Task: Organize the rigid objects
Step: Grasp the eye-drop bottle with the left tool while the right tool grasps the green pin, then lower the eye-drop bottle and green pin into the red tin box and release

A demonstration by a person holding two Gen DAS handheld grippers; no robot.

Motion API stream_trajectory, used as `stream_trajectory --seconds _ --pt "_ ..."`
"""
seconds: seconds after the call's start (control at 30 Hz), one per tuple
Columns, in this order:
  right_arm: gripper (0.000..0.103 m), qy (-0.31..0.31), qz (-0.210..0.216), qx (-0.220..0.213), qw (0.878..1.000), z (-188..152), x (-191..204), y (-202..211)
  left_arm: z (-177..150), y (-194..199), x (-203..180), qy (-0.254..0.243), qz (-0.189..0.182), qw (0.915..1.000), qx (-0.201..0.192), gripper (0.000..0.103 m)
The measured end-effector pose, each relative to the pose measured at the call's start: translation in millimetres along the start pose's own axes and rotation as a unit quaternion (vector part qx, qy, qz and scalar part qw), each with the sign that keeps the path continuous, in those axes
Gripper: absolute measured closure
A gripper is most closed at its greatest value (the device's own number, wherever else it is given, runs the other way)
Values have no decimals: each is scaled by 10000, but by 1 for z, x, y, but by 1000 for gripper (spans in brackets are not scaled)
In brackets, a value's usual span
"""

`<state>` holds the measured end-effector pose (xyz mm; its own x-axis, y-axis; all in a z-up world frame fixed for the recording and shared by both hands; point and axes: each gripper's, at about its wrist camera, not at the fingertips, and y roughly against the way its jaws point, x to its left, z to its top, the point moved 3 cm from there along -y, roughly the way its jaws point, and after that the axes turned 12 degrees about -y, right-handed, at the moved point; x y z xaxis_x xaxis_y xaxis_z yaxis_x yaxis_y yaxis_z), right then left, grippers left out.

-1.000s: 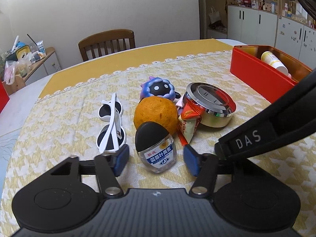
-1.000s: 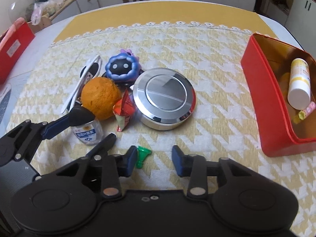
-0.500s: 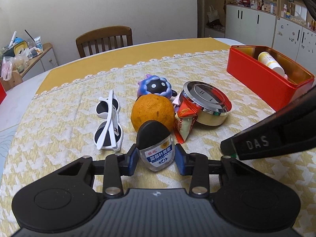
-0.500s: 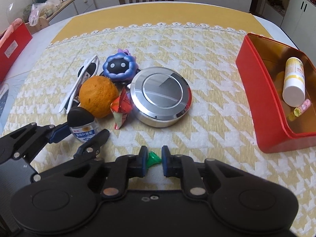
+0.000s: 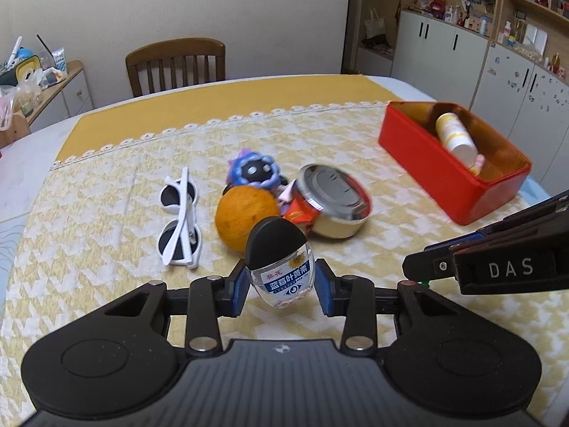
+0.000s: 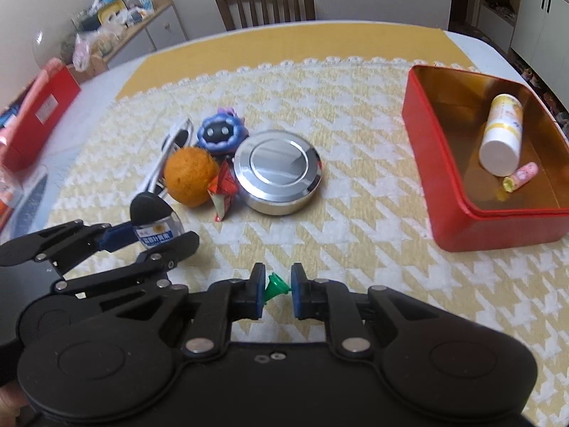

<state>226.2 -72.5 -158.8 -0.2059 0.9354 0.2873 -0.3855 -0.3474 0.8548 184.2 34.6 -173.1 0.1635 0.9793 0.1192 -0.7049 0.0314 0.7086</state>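
Observation:
My left gripper (image 5: 281, 286) is shut on a small clear bottle with a black cap (image 5: 281, 267) and holds it lifted above the tablecloth; the bottle also shows in the right wrist view (image 6: 154, 222). My right gripper (image 6: 278, 290) is shut on a small green cone-shaped piece (image 6: 274, 284), held above the cloth. A red tin box (image 6: 444, 185) at the right holds a yellow-white tube (image 6: 501, 135) and a small pink stick (image 6: 521, 176). On the cloth lie an orange (image 6: 190, 176), a silver round tin (image 6: 279, 174), a blue plush toy (image 6: 220, 135), white sunglasses (image 5: 179, 220) and a red snack packet (image 6: 222, 192).
A wooden chair (image 5: 176, 66) stands at the far side of the table. A red box (image 6: 33, 121) sits at the left table edge. A side cabinet with clutter (image 6: 117, 25) and white cupboards (image 5: 462, 60) stand beyond the table.
Both grippers closed on their objects, the left on the bottle and the right on the green piece, and have lifted them up off the cloth.

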Motion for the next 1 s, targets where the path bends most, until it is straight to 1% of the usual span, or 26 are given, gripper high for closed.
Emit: stream_trajectory --seconds 0.23,0.37,0.57,0.7,0.8,1.0 --pt "89 17 118 -260 9996 7 -11 30 25 19 -20 -80 -221 9997 -102 65" --pt "89 -74 218 -404 9989 15 -23 47 42 25 -30 -91 -512 9986 -129 65" --pt "89 -177 256 -658 9973 30 -48 69 69 31 -46 -175 -779 9966 -204 65" --pt "89 -279 148 -903 9954 44 -71 81 89 31 -59 -336 -826 9955 -311 65" --pt "89 -374 25 -1104 9932 56 -94 90 106 27 -68 -399 -926 9944 -327 65" --pt "89 -527 -193 -1252 9905 76 -138 95 137 11 -92 -590 -1138 9914 -273 65"
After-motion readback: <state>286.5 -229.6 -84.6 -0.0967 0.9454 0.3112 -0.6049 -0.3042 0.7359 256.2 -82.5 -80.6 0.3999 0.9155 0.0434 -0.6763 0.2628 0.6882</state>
